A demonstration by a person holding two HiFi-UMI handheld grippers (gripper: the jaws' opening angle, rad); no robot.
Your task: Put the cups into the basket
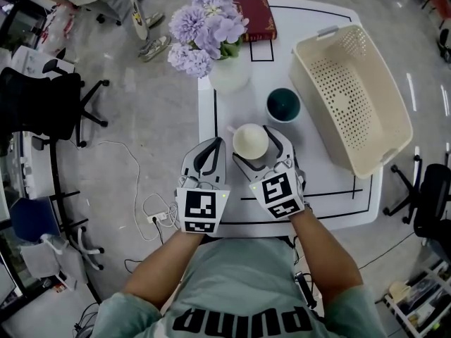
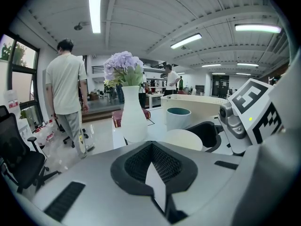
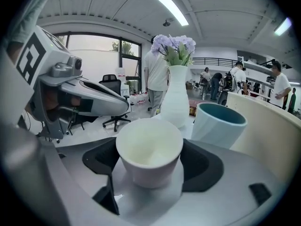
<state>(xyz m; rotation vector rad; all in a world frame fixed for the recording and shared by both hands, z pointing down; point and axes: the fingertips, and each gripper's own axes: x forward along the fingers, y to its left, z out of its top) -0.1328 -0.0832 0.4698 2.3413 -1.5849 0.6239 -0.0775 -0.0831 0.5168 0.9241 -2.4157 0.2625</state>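
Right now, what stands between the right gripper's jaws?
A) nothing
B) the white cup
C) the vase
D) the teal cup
B: the white cup stands between the jaws of the right gripper, while the teal cup stands apart, beyond it.

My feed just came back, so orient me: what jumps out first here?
A white cup stands between the right gripper's open jaws near the front of the table. Behind it sits a teal cup, with the empty cream basket to the right. Purple flowers in a white vase stand at the far side.
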